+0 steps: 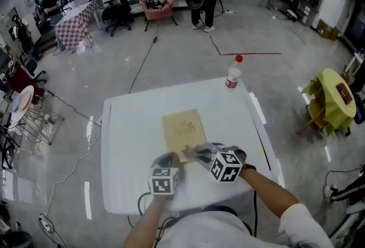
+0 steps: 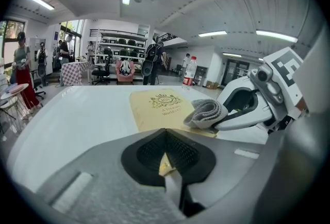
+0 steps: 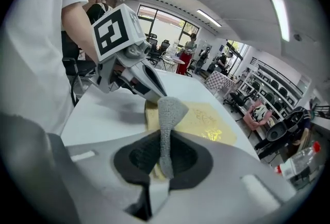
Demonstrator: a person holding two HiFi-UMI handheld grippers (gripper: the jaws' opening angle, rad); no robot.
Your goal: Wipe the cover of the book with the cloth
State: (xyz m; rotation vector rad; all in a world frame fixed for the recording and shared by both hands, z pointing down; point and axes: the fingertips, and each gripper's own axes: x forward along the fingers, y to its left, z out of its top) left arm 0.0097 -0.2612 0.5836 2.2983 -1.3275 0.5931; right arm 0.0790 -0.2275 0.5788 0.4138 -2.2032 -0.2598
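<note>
Your book (image 1: 183, 133) lies closed and flat on the white table (image 1: 128, 144), front cover up. The cover is plain tan, with a gold crest and a few lines of gold print near its middle. Its long sides run away from you, turned slightly. The near corner on your left is pinched between the closed jaws of your left gripper (image 2: 166, 160).

Your cloth (image 3: 166, 115) is a grey knitted strip folded over into a loop. One end is clamped in your right gripper (image 3: 164, 164). The folded end sticks out ahead, over the cover's near edge; whether it presses on the cover cannot be told.
</note>
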